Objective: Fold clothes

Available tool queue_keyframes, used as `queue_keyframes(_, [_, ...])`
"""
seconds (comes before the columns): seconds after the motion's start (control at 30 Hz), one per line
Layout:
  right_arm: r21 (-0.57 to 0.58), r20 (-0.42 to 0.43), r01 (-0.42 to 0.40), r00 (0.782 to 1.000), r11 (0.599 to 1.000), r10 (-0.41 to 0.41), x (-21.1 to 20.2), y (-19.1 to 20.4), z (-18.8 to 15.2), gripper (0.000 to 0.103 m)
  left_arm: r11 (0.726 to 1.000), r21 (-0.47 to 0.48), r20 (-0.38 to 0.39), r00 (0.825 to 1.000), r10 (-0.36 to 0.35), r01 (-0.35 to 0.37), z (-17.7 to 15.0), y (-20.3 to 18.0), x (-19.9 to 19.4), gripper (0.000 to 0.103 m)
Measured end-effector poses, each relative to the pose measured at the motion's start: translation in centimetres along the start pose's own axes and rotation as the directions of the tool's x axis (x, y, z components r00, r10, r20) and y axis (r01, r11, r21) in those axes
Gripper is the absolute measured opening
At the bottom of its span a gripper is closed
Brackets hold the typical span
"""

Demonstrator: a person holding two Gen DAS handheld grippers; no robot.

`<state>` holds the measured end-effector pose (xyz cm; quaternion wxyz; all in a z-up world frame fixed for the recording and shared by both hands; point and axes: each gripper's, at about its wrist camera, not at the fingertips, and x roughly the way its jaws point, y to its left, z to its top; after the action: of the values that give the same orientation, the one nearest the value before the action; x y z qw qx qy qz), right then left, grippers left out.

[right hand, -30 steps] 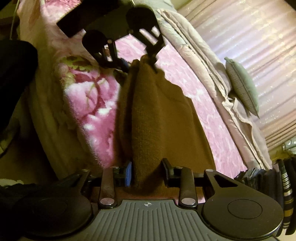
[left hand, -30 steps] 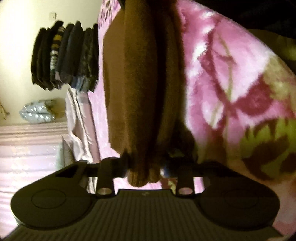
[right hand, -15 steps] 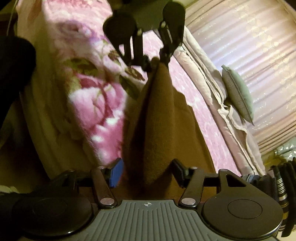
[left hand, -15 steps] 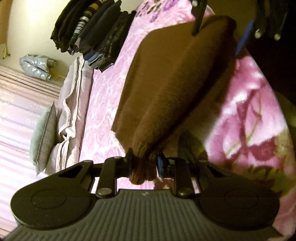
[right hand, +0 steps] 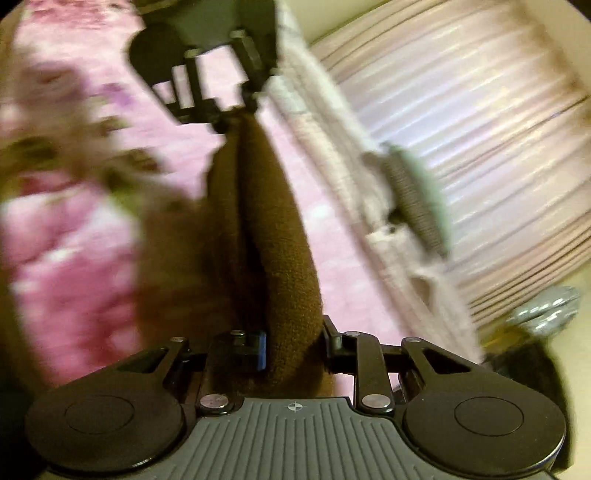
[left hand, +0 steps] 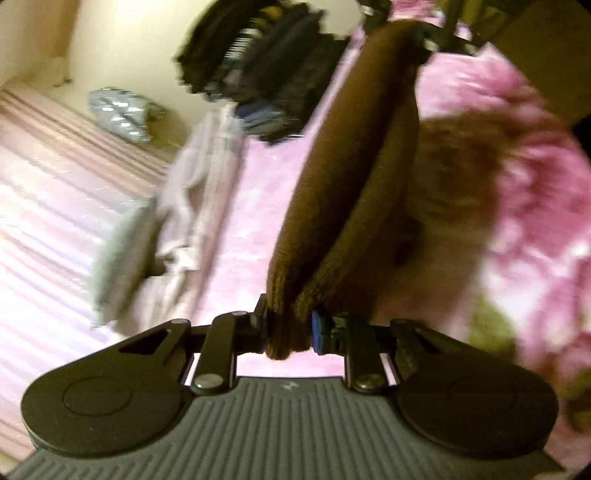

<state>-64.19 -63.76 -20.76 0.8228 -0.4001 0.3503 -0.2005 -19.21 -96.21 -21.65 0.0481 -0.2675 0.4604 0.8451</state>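
Observation:
A brown knit garment (left hand: 351,177) hangs doubled over as a taut band between my two grippers, above the pink flowered bedspread (left hand: 524,192). My left gripper (left hand: 290,325) pinches one end, its jaws still closing, with the cloth pressed between the pads. In the right wrist view, my right gripper (right hand: 293,343) grips the other end of the brown garment (right hand: 273,229), jaws closing on the fabric. Each gripper shows at the far end in the other's view: the right gripper (left hand: 417,26) and the left gripper (right hand: 229,110). Both views are motion-blurred.
A grey-green pillow (left hand: 118,258) and rumpled pale bedding (left hand: 195,192) lie along the bed's far side by a striped curtain (right hand: 461,129). Dark clothes (left hand: 258,62) hang on a rail past the bed's end. A silvery bundle (left hand: 118,114) sits near the wall.
Both grippers rose with the garment, which now stretches narrower between them. The right jaws, wide half a second ago, have closed on the cloth again. The left gripper rolled.

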Motion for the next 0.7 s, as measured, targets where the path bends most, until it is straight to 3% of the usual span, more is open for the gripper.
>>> queue_keyframes(0.1, [-0.013, 0.052, 0.087, 0.995, 0.996, -0.086, 1.8, -4.0, 1.9, 0.025, 0.995, -0.031, 0.005, 0.995, 0.097, -0.097, 0.5, 3.1, -0.4, 0.017])
queue_keyframes(0.23, [-0.020, 0.124, 0.092, 0.988, 0.996, -0.089, 1.4, -4.6, 3.1, 0.025, 0.983, -0.006, 0.004, 0.983, 0.186, -0.186, 0.4, 3.9, -4.2, 0.016])
queue_keyframes(0.3, [-0.025, 0.146, 0.052, 0.988, 0.998, -0.048, 0.7, -3.3, 3.1, 0.025, 0.987, 0.033, -0.017, 0.987, 0.159, -0.158, -0.3, 1.8, -6.3, 0.016])
queue_keyframes(0.4, [-0.037, 0.126, -0.103, 0.986, 0.994, 0.107, -0.6, 1.2, 1.4, 0.025, 0.997, 0.071, -0.074, 0.997, 0.034, -0.028, -1.9, -3.8, -8.3, 0.017])
queue_keyframes(0.53, [-0.046, 0.047, -0.260, 0.964, 0.964, 0.262, -2.6, 7.6, -1.4, 0.025, 0.984, 0.096, -0.128, 0.982, -0.141, 0.153, -3.4, -11.5, -10.3, 0.017])
queue_keyframes(0.6, [-0.030, 0.032, -0.272, 0.961, 0.962, 0.273, -3.7, 8.9, -2.3, 0.025, 0.971, 0.175, -0.129, 0.982, -0.140, 0.162, -3.9, -14.5, -11.3, 0.017])
queue_keyframes(0.7, [0.001, 0.026, -0.266, 0.964, 0.964, 0.266, -5.6, 9.5, -3.2, 0.028, 0.978, 0.134, -0.139, 0.980, -0.140, 0.159, -4.0, -14.8, -12.3, 0.018])
